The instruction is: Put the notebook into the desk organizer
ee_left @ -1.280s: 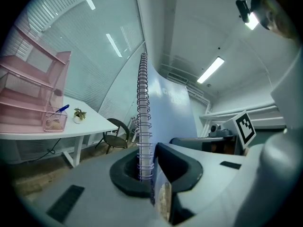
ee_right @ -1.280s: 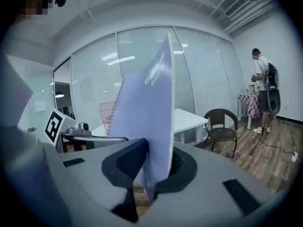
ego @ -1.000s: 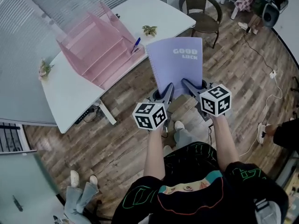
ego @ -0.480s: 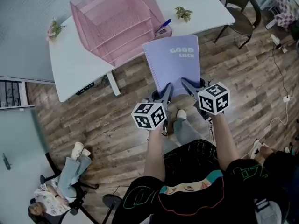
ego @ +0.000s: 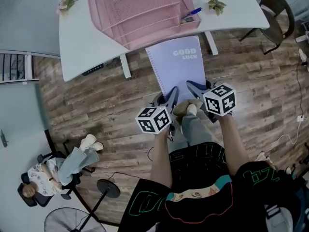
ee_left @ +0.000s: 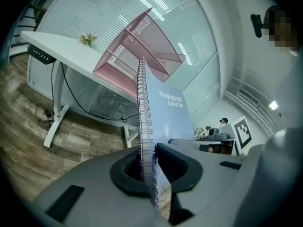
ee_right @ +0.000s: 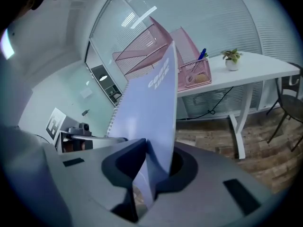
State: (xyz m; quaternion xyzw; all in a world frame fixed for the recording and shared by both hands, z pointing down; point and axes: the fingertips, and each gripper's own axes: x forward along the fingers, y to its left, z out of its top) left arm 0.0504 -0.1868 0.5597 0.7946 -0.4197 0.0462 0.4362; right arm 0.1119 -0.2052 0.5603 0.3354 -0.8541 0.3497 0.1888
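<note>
Head view has the notebook (ego: 177,66) up in the air between my two grippers, over the floor, cover up with its lettering towards the desk (ego: 82,47). Its far edge looks to reach the desk's near edge, right in front of the pink organizer (ego: 140,8); how high it rides against the desk I cannot tell.

My left gripper (ee_left: 150,162) is clenched on the spiral edge near the notebook's near corner, with the wire coil running between the pads. My right gripper (ee_right: 151,167) is clamped on the opposite, free edge, the cover pinched between its pads. Both grips sit at the near end, so most of the notebook hangs out ahead of them.

I judge the step in hand to be the carry to the organizer, with the insert yet to come. To do it well I would:
- hold both clamps firm and move the two grippers as one, so the cover does not twist or sag;
- square the far edge to one tray mouth before pushing;
- stay left of the pen (ego: 192,14) at the organizer's right side;
- let go only once a tray bears the weight.
</note>
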